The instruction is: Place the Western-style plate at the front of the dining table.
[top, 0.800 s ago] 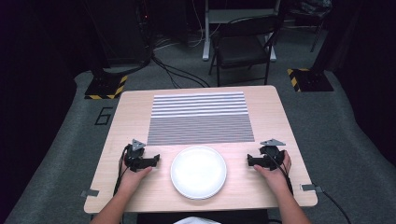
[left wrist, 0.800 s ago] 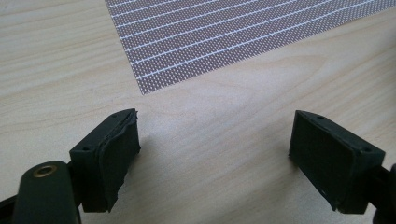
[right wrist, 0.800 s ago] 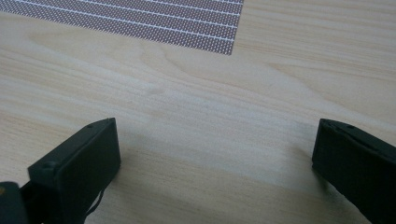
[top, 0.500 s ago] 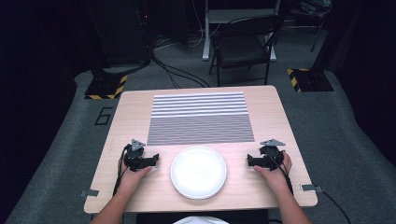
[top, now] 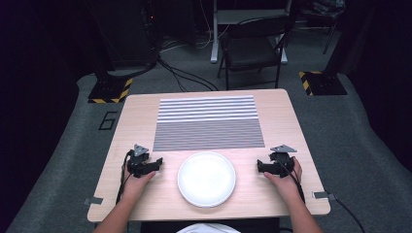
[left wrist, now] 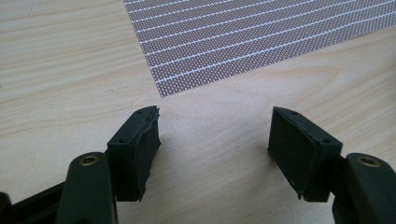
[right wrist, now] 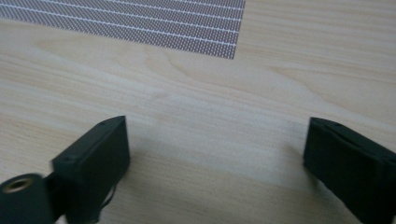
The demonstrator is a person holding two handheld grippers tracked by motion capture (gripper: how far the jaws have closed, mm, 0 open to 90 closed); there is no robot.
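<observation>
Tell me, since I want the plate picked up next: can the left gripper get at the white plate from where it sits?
Probably yes. The left gripper rests open beside the white plate, with bare table between them.

A white plate (top: 206, 178) lies on the pale wood-grain desk (top: 291, 126). The mat (top: 209, 122) is grey with fine white stripes. Both grippers have black jaws.

One white plate (top: 206, 178), one striped mat (top: 209, 122), two grippers — left gripper (top: 156, 163), right gripper (top: 261, 167) — one table (top: 301, 145).
</observation>
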